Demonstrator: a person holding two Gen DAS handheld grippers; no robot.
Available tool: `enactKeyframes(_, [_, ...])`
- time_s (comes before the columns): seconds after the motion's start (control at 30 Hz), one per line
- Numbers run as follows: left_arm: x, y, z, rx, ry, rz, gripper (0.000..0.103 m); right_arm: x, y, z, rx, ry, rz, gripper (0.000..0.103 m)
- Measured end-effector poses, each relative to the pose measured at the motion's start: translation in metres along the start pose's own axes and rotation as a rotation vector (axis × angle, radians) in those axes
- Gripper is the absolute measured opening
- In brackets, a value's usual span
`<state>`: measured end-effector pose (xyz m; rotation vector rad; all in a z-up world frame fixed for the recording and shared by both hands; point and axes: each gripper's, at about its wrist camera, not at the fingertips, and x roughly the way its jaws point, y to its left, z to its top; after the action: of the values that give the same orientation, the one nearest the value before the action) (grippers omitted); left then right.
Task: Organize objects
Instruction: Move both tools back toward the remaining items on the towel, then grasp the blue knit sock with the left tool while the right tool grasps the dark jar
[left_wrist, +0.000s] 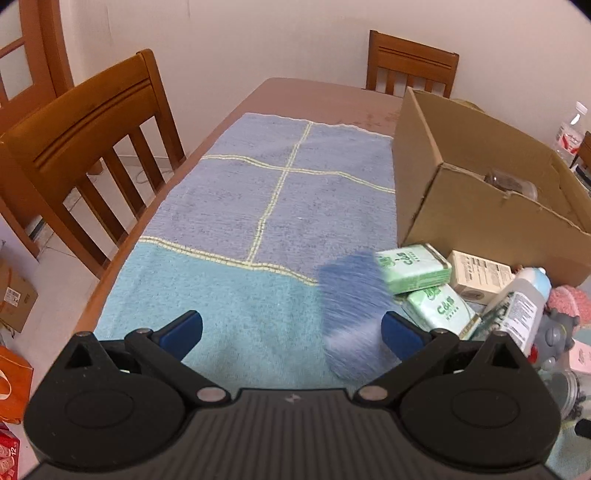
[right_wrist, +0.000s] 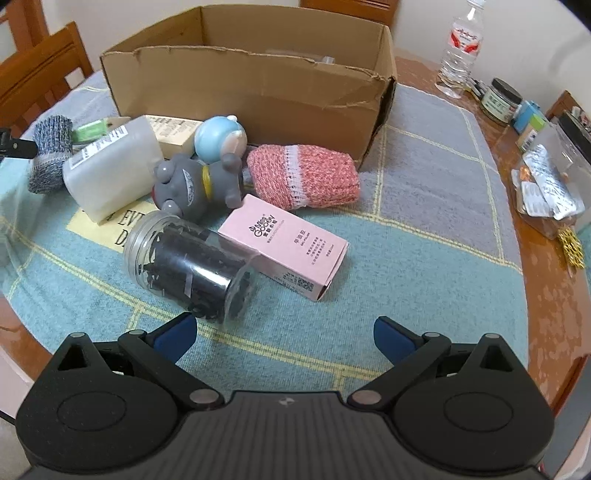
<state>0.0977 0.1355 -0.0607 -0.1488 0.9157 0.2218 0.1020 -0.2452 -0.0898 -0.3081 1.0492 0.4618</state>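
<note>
A pile of objects lies in front of an open cardboard box (right_wrist: 236, 85) on a blue cloth. In the right wrist view: a clear jar of dark bits (right_wrist: 192, 266) on its side, a pink carton (right_wrist: 284, 254), a grey toy (right_wrist: 195, 184), a pink knitted cloth (right_wrist: 306, 173), a white bottle (right_wrist: 110, 170) and a blue-grey knitted roll (right_wrist: 50, 151). My right gripper (right_wrist: 284, 336) is open, just short of the jar. In the left wrist view, my left gripper (left_wrist: 291, 332) is open; the blurred blue roll (left_wrist: 354, 314) lies by its right finger, beside green tissue packs (left_wrist: 417, 269).
Wooden chairs (left_wrist: 85, 147) stand at the table's left and far end. A water bottle (right_wrist: 460, 51), a dark-lidded jar (right_wrist: 500, 99) and blister packs (right_wrist: 546, 188) sit along the table's right edge. The cardboard box (left_wrist: 480, 192) shows at right in the left wrist view.
</note>
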Motion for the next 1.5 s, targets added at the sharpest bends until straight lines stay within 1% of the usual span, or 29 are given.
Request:
enactKeyframes(0.1, [-0.004, -0.008, -0.002, 0.06, -0.006, -0.025, 0.102, 0.001, -0.006, 0.0, -0.014, -0.017, 0.039, 0.103])
enactKeyframes(0.23, [-0.009, -0.02, -0.006, 0.18, -0.001, -0.049, 0.102, 0.002, -0.012, -0.004, 0.005, -0.015, 0.102, 0.103])
enactKeyframes(0.4, [0.001, -0.026, -0.002, 0.347, 0.018, -0.134, 0.102, 0.004, -0.007, -0.013, 0.048, -0.012, 0.139, 0.103])
enactKeyframes(0.5, [0.01, -0.025, 0.0, 0.427, 0.03, -0.179, 0.102, 0.008, -0.001, -0.016, 0.086, -0.012, 0.137, 0.103])
enactKeyframes(0.6, [0.019, -0.02, 0.003, 0.501, 0.05, -0.241, 0.102, 0.013, 0.009, -0.018, 0.126, -0.019, 0.118, 0.103])
enactKeyframes(0.7, [0.031, -0.016, 0.005, 0.57, 0.067, -0.283, 0.102, 0.017, 0.023, -0.017, 0.136, -0.031, 0.059, 0.103])
enactKeyframes(0.77, [0.038, -0.015, 0.008, 0.607, 0.073, -0.3, 0.102, 0.018, 0.033, -0.016, 0.143, -0.034, 0.038, 0.103])
enactKeyframes(0.83, [0.046, -0.014, 0.012, 0.635, 0.07, -0.311, 0.102, 0.019, 0.041, -0.017, 0.14, -0.039, 0.02, 0.103])
enactKeyframes(0.93, [0.058, -0.012, 0.018, 0.658, 0.088, -0.36, 0.102, 0.022, 0.054, -0.017, 0.105, -0.041, -0.03, 0.103])
enactKeyframes(1.03, [0.069, -0.013, 0.02, 0.674, 0.1, -0.405, 0.102, 0.024, 0.058, -0.016, 0.114, -0.057, -0.04, 0.103])
enactKeyframes(1.2, [0.081, -0.018, 0.02, 0.692, 0.122, -0.445, 0.102, 0.024, 0.059, -0.016, 0.14, -0.064, -0.058, 0.103])
enactKeyframes(1.37, [0.077, -0.025, 0.011, 0.744, 0.134, -0.47, 0.102, 0.026, 0.061, -0.014, 0.155, -0.06, -0.066, 0.103])
enactKeyframes(1.5, [0.071, -0.025, 0.009, 0.731, 0.149, -0.49, 0.102, 0.028, 0.063, -0.01, 0.158, -0.054, -0.066, 0.103])
